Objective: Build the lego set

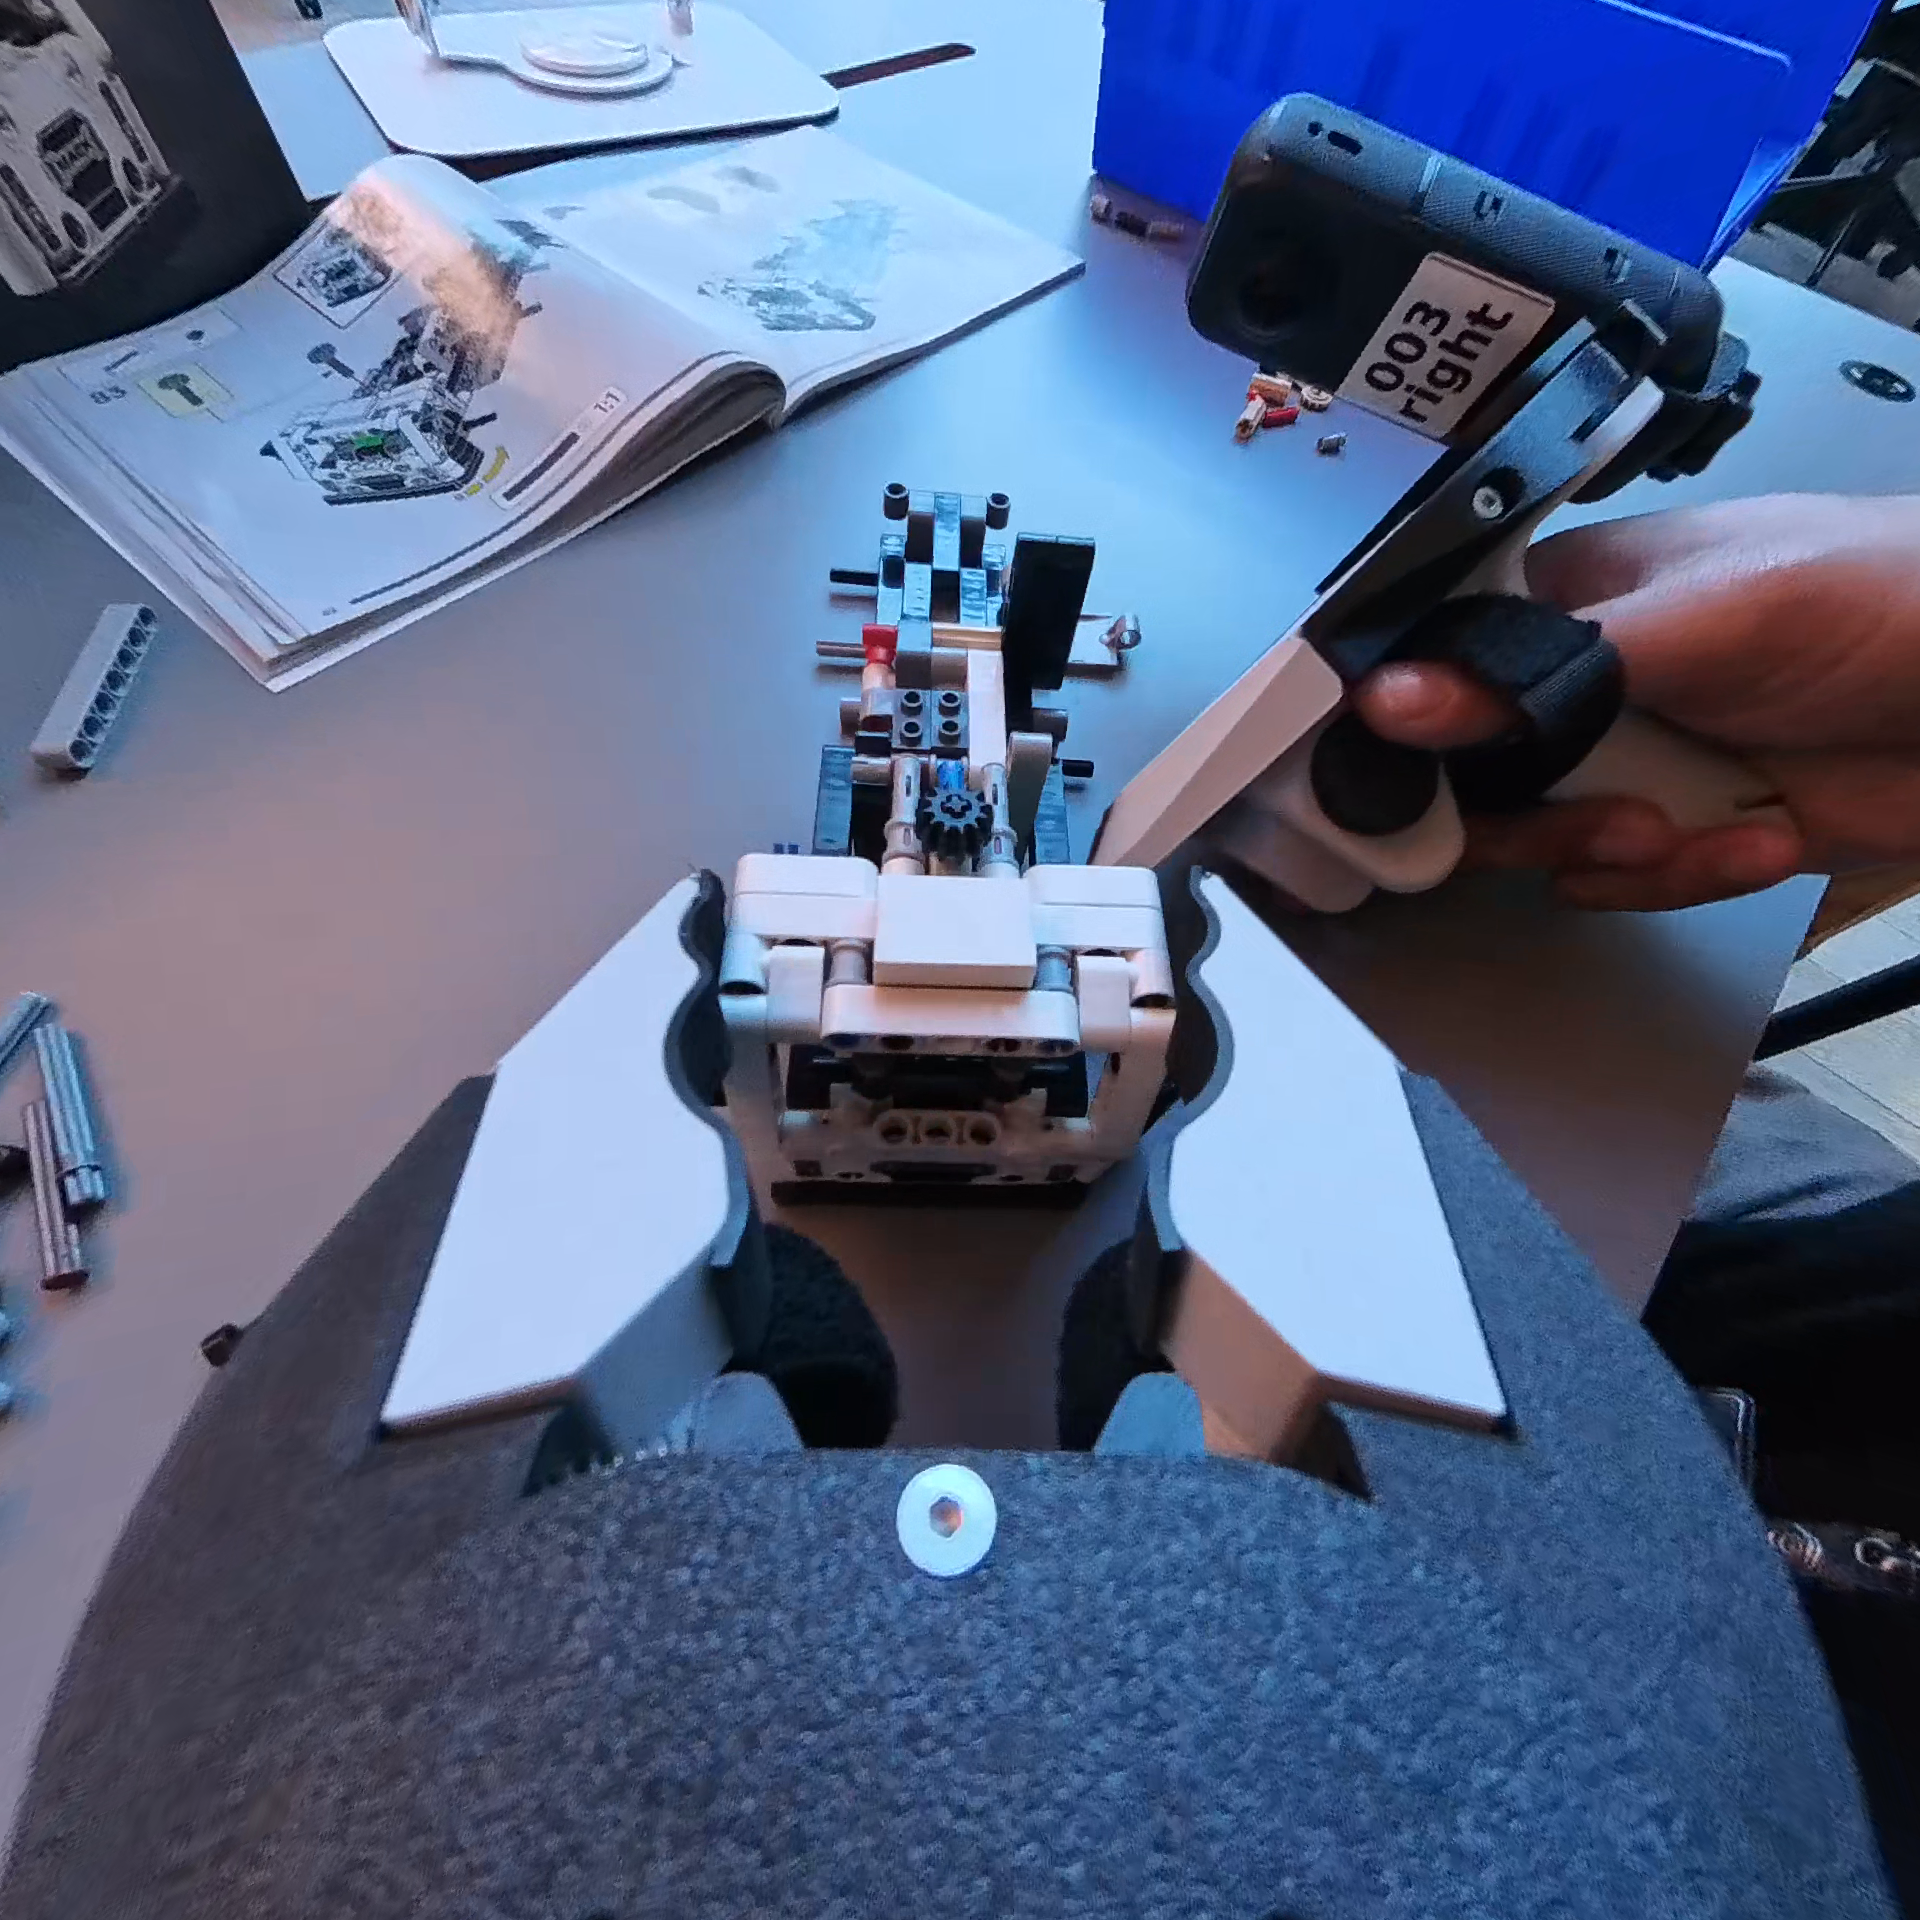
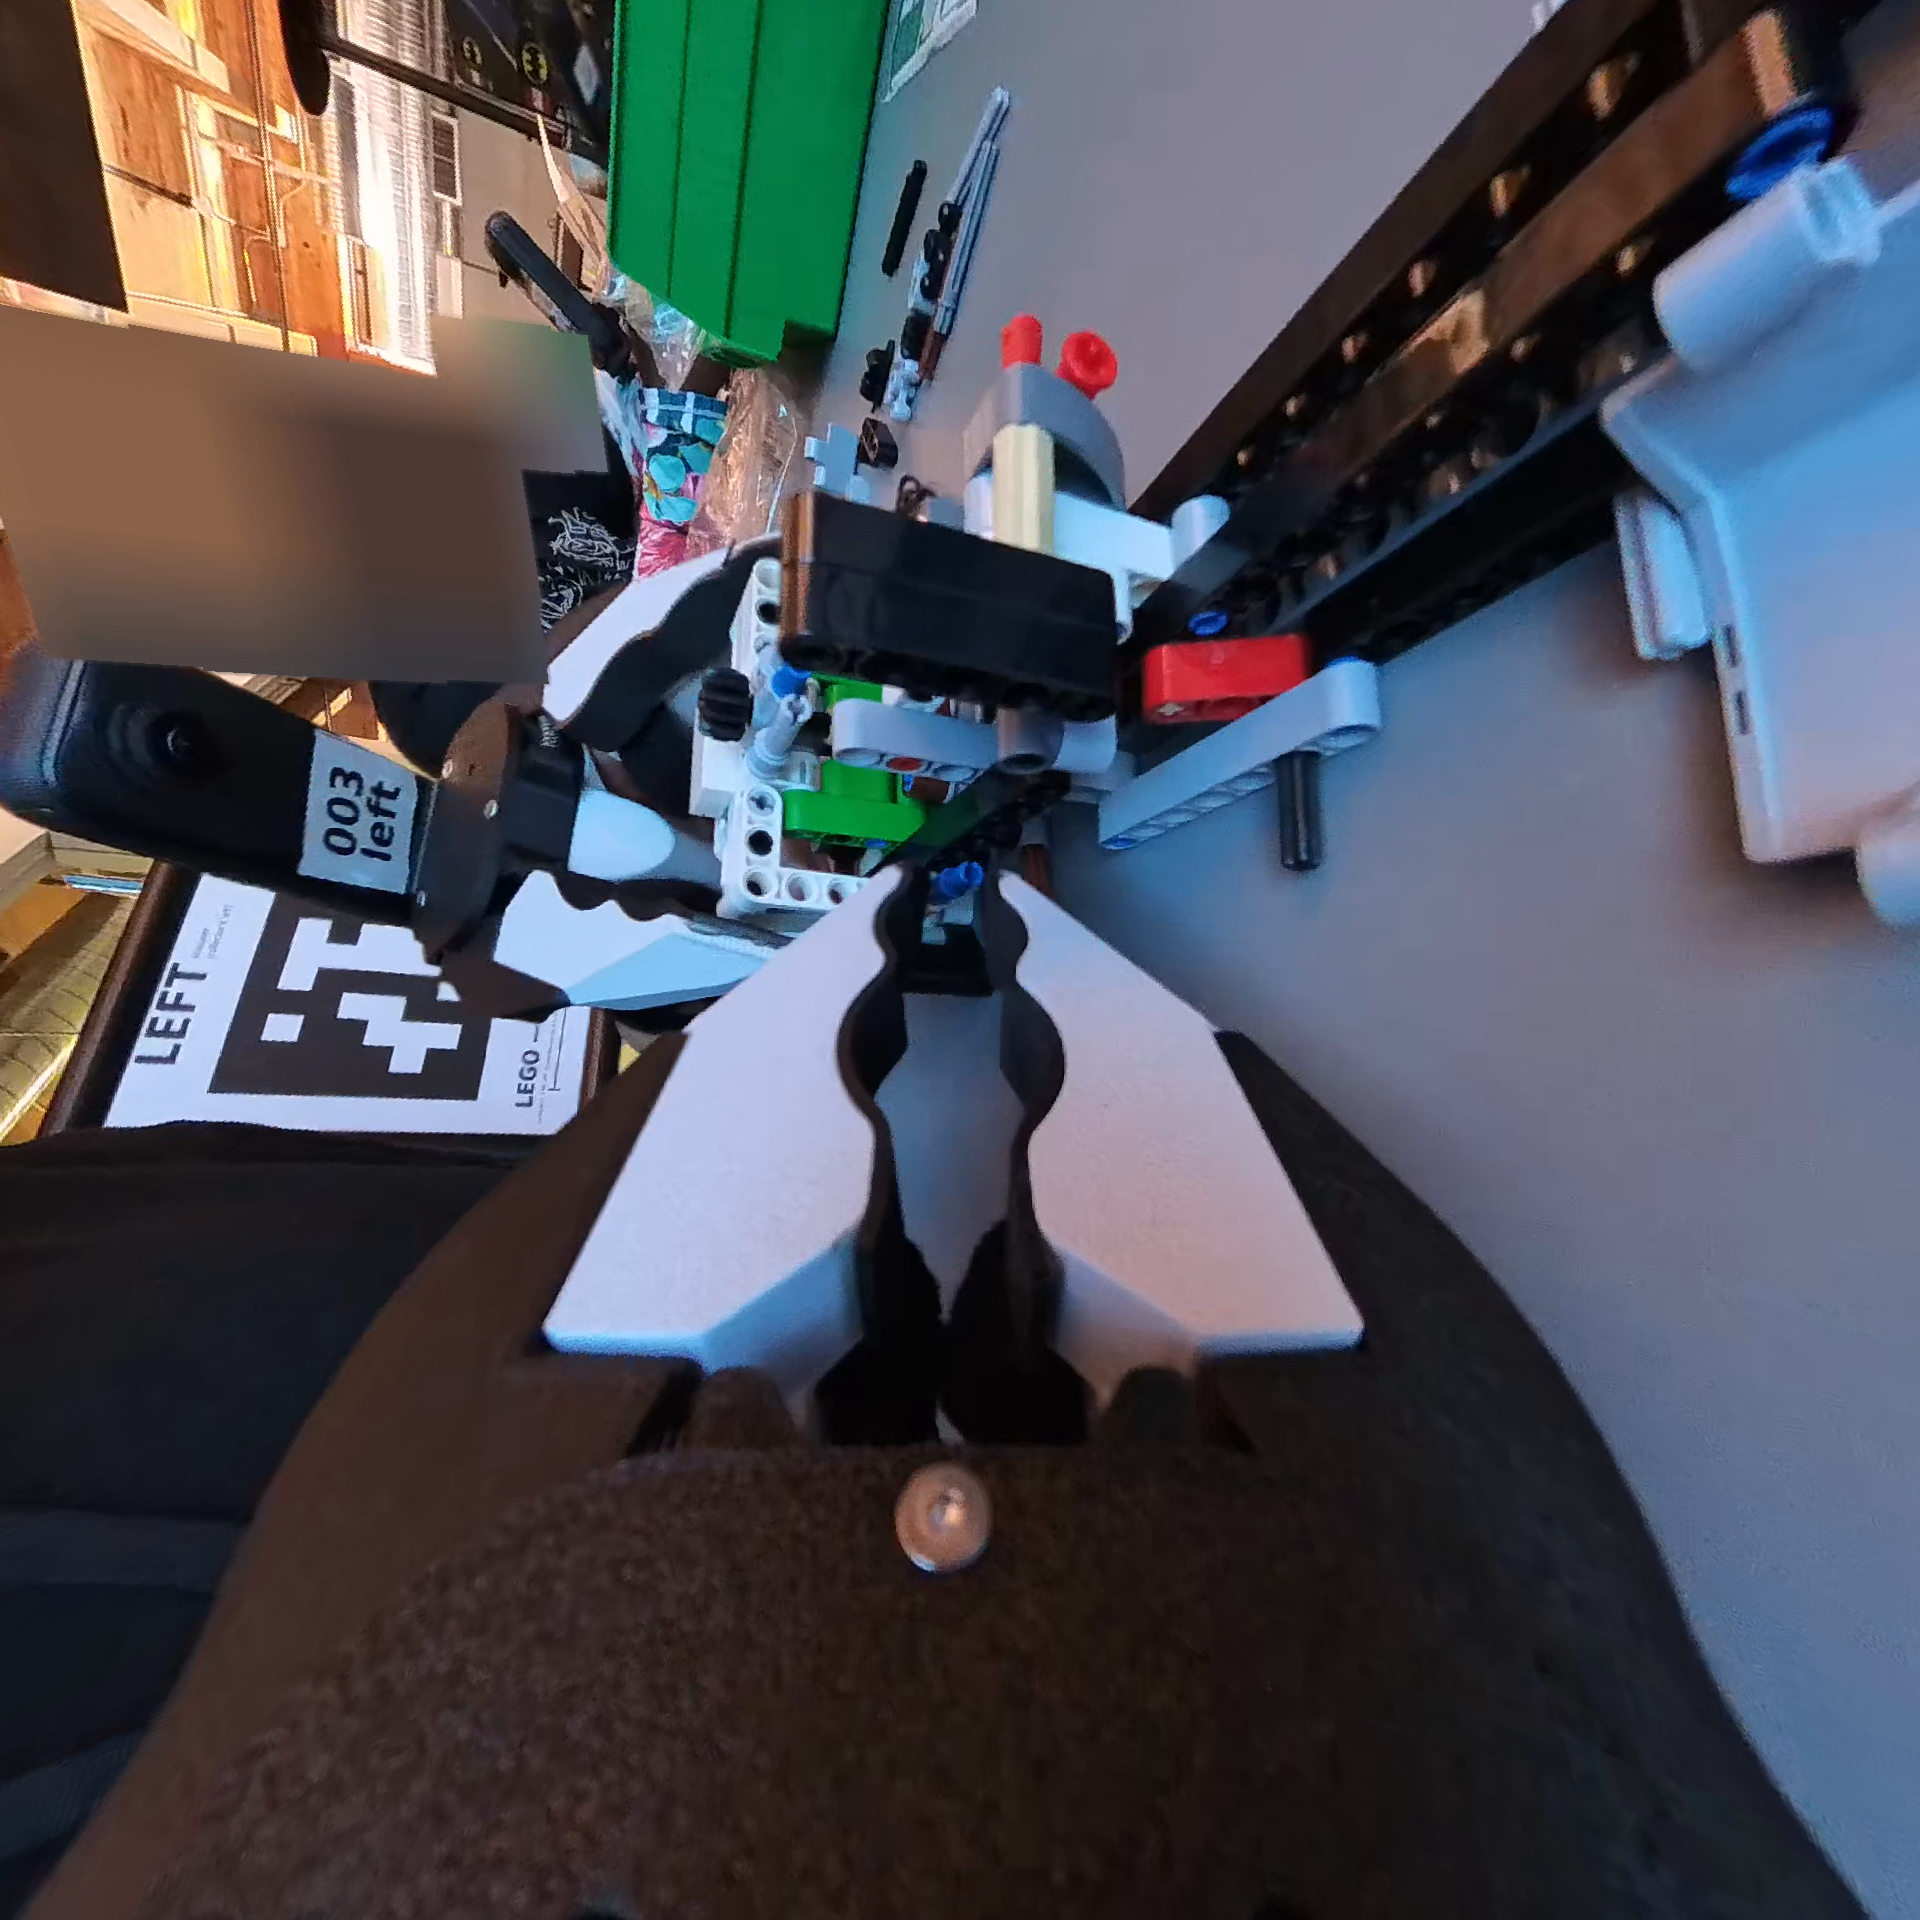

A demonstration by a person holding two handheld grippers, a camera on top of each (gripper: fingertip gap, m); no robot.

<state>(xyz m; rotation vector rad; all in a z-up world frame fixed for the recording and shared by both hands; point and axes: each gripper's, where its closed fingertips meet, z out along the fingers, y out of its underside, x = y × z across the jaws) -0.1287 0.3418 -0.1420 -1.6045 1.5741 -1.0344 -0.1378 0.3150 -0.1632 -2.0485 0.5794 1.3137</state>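
The lego model (image 1: 956,727) is a long truck chassis with a white front, a black gear and a black block, lying on the grey table (image 1: 520,831). My left gripper (image 1: 951,925) is shut on its white front end, one finger on each side. My right gripper (image 1: 1117,847), held by a hand, points down at the model's right side. In the right wrist view the right gripper (image 2: 954,883) is nearly closed on a small part with a blue pin at the model's (image 2: 935,603) side. The left gripper (image 2: 758,748) also shows there, clamping the white end.
An open instruction book (image 1: 520,364) lies at the back left. A grey beam (image 1: 99,686) and loose axles (image 1: 62,1143) lie at the left. Small loose parts (image 1: 1278,405) sit in front of a blue bin (image 1: 1455,104). A green box (image 2: 738,166) and more loose parts (image 2: 935,260) lie beyond the model.
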